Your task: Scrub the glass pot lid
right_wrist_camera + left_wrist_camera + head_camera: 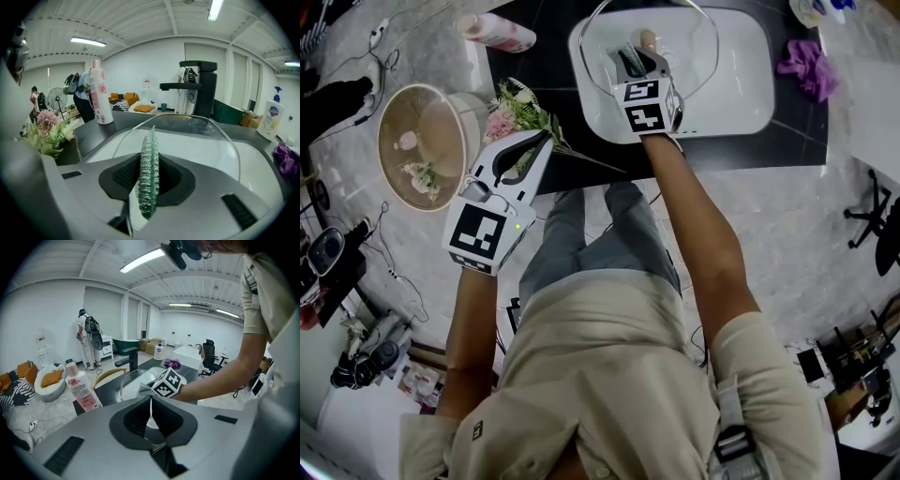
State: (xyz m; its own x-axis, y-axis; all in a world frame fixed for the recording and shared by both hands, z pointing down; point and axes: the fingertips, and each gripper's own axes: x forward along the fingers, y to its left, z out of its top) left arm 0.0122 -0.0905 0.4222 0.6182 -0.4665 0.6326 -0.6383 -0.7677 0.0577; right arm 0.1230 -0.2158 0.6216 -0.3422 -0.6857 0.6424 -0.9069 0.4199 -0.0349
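The sink (741, 103) sits mid-counter (797, 141), the tap (201, 93) behind it. The lid (187, 129) stands upright in the sink; before it the right gripper (637, 61) has a scrubber (149, 173) between its jaws. A bottle (499, 33) stands at the counter's left edge, flowers (520, 108) at its near left corner, a cloth (806, 66) right of the sink.

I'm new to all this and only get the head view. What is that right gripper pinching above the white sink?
Observer: The right gripper view shows it. The right gripper is shut on a green, sparkly scouring pad, held edge-on above the glass pot lid.
Operator: And the left one, is it carrying anything?
Observer: No. In the left gripper view, the left gripper has its jaws together with nothing held between them.
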